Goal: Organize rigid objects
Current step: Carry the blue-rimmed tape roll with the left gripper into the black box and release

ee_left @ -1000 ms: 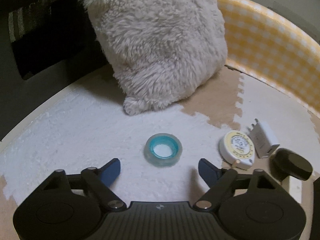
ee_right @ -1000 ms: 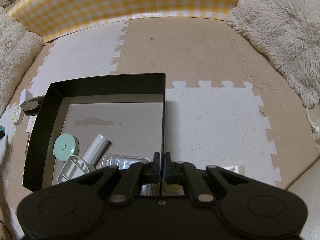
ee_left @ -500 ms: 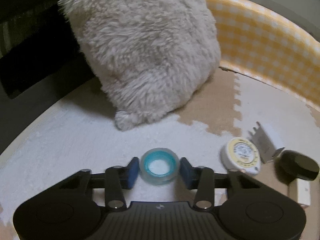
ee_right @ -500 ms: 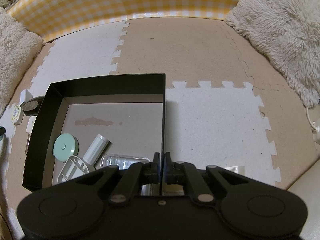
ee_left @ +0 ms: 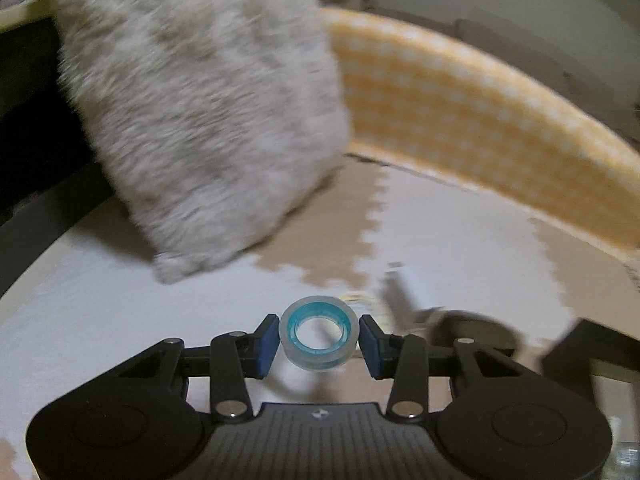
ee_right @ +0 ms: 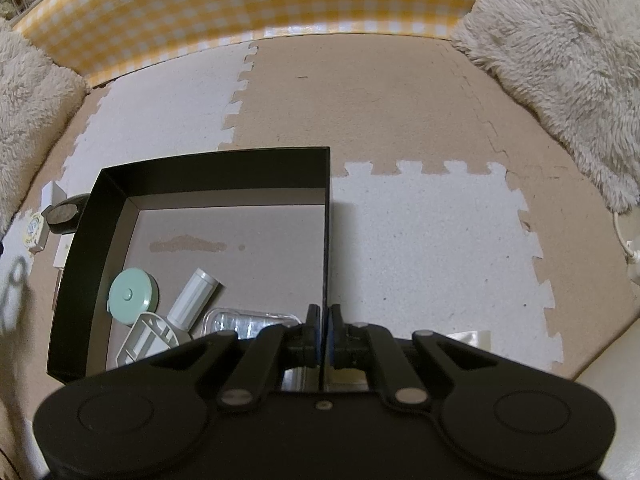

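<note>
left gripper [ee_left: 319, 340]: i have the tape roll [ee_left: 319, 333] pinched between blue pads, lifted off the mat [ee_left: 120, 320].
right gripper [ee_right: 323, 330]: clamped on the box [ee_right: 208, 168] wall.

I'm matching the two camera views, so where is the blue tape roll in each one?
Left wrist: blue tape roll bottom center, between the left gripper fingers.
Right wrist: not clearly in it; only a blur at the far left edge.
Shared landmark: yellow checkered wall.

right hand-held gripper [ee_right: 323, 330] pinches box wall [ee_right: 327, 232]
</note>
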